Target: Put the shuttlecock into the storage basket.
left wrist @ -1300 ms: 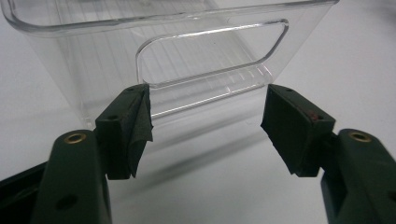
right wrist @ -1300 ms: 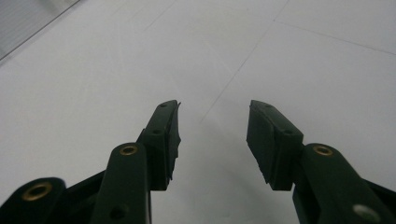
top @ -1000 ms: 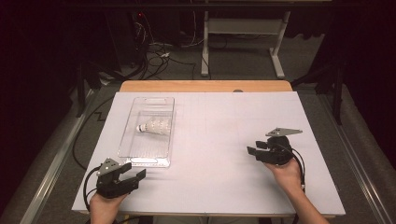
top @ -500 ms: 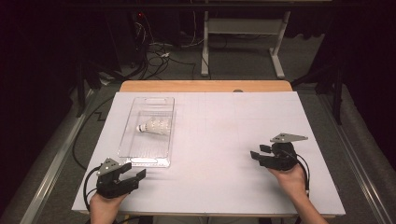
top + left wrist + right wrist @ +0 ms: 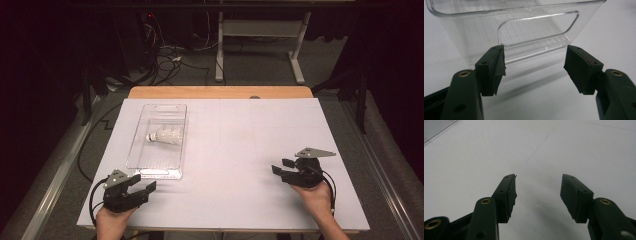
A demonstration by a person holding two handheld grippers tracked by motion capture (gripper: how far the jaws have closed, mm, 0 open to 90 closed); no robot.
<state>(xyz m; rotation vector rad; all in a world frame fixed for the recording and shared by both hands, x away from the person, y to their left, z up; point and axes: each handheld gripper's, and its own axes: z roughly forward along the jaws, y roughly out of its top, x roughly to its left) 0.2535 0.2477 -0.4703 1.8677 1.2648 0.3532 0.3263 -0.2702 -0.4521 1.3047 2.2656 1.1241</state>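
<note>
Counting on the white table sheet (image 5: 235, 150): one clear plastic bin (image 5: 176, 111), holding one white shuttlecock (image 5: 165, 136). Counting two handheld grippers, left gripper (image 5: 146, 186) and right gripper (image 5: 281, 166), each showing two black jaws, spread apart, gripping nothing.

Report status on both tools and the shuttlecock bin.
Left tool open, empty, facing clear bin near end. Right tool open, empty, over bare table. Shuttlecock lying inside bin. Nothing in the way.
</note>
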